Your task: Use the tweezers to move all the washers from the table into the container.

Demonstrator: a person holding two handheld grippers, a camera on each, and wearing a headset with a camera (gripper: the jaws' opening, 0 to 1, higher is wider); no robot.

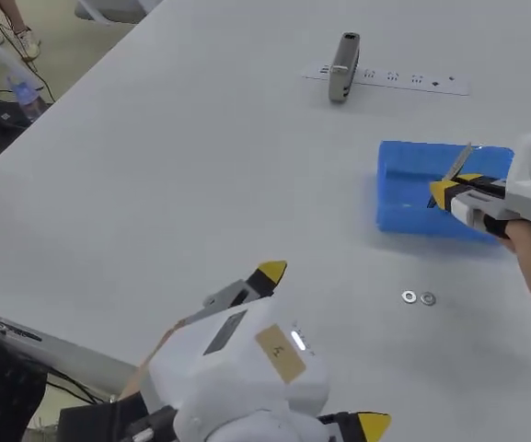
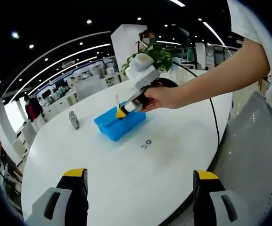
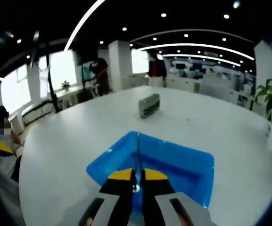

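Currently, head view: two washers [image 1: 409,296] are lying flat on the white worktop [image 1: 201,166]. They are small silver rings, side by side and almost touching, near the front wall of the container [image 1: 403,207], one blue open rectangular box. The right gripper [image 1: 440,193] is reaching over the container's right part, its jaws pressing together on one pair of thin metal tweezers [image 1: 458,164] that slant across the blue. The left gripper [image 1: 322,348] is sitting low in the foreground, its jaws standing wide apart and gripping nothing. One power strip [image 1: 403,80] is lying at the far side with one grey device [image 1: 344,66] across it.

Left gripper view: its own yellow-tipped jaws are standing far apart with bare worktop between them. This view is showing the hand [image 2: 161,96] carrying the right gripper above the container, and a green plant [image 2: 157,52] behind it. Both washers are lying on the worktop outside the container.

Right gripper view: the two jaws are closing tight on the tweezers, whose tips are pointing out over the container's blue floor. Whether the tips are carrying a washer, I cannot tell. The grey device is standing beyond the far wall.
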